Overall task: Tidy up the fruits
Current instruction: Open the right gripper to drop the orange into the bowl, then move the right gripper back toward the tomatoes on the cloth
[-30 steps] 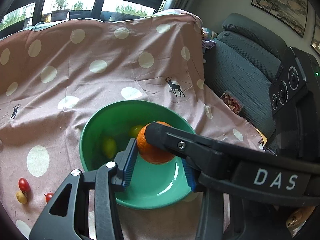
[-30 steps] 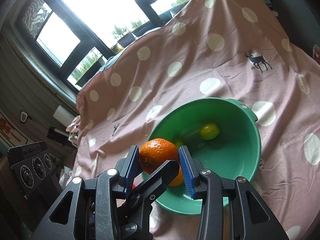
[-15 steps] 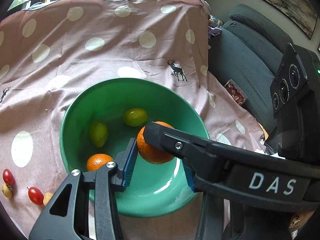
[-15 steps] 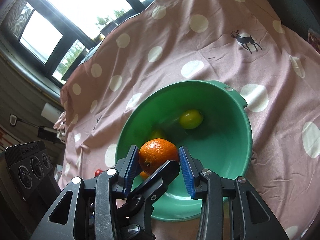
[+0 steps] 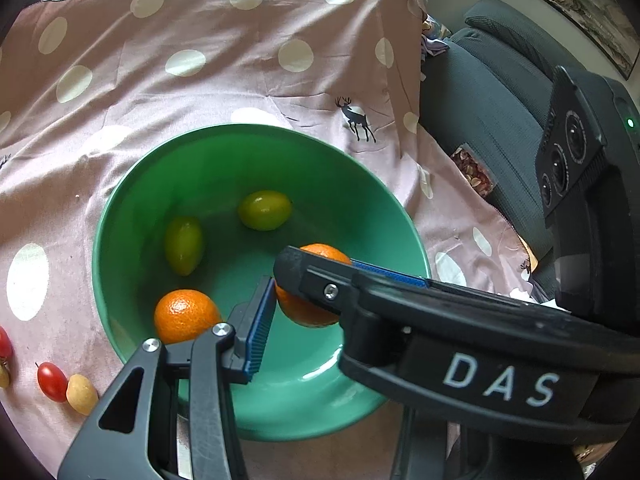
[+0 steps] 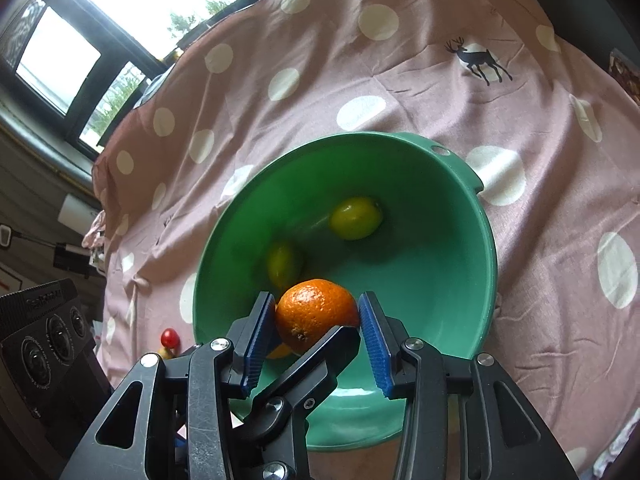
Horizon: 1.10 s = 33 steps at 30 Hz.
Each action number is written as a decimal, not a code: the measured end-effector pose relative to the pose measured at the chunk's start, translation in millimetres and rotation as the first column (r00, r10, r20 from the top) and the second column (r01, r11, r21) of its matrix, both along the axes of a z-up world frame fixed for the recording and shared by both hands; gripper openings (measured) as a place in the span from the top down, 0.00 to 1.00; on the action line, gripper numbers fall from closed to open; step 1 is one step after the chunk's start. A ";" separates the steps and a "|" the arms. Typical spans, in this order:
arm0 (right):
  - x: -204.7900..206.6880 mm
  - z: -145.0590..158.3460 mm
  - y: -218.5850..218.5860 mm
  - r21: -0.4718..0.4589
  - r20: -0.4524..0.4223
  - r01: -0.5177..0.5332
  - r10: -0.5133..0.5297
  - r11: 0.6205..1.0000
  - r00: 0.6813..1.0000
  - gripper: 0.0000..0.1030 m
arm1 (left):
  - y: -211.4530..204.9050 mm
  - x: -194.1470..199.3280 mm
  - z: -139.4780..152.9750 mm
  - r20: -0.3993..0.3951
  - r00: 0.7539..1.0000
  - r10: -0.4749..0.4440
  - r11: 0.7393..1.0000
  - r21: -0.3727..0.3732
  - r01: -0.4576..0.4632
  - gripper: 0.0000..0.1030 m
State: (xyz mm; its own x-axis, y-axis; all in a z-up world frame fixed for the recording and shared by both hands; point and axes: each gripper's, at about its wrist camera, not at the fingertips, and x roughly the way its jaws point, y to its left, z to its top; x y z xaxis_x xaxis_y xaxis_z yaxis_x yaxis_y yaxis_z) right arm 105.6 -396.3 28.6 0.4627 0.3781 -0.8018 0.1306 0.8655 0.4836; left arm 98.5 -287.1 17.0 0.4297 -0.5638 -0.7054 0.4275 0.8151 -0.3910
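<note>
I count one round green plastic bowl (image 5: 120, 216), two round orange mandarins (image 5: 186, 314) and two oval yellow-green citrus fruits (image 5: 184, 250). On the cloth I see two small red cherry tomatoes (image 5: 52, 376) and one small yellow one (image 5: 82, 394); perhaps another yellow sits at the left edge.

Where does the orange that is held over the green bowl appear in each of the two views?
Left wrist: the orange is just below centre, half hidden, over the right part of the bowl.
Right wrist: the orange is at lower centre, in plain sight, over the near side of the bowl.
Shared landmark: the deer print on the cloth, up and right of the bowl in both.
</note>
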 end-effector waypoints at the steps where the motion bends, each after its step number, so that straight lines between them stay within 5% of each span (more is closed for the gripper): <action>1: 0.0 -0.8 -0.1 -0.007 -0.001 0.000 0.000 1.000 1.000 0.56 | -0.7 0.0 -0.3 -0.001 1.000 -0.002 1.000 0.001 0.002 0.59; 10: 1.2 -2.7 -2.9 -0.067 -0.025 0.029 -0.031 0.997 0.999 0.52 | 3.1 -5.2 3.0 0.015 1.000 0.007 1.000 0.005 -0.007 0.57; 13: -2.4 1.9 -5.7 -0.077 -0.004 0.049 -0.050 0.996 0.999 0.37 | 17.8 -12.6 11.0 0.033 0.999 0.037 0.999 -0.020 -0.036 0.51; 19: -12.8 21.9 -4.7 -0.101 0.075 0.089 -0.081 0.991 0.994 0.35 | 74.6 -40.2 32.9 0.104 0.985 0.137 0.989 -0.060 -0.132 0.37; 29: -22.2 55.2 36.7 -0.137 0.176 0.030 -0.006 0.990 0.984 0.34 | 194.4 -83.4 42.3 0.134 0.921 0.365 0.931 -0.044 -0.362 0.18; 33: -25.2 62.0 63.3 -0.134 0.197 -0.039 0.065 0.990 0.978 0.34 | 236.1 -90.1 31.0 0.110 0.875 0.472 0.881 -0.067 -0.467 0.18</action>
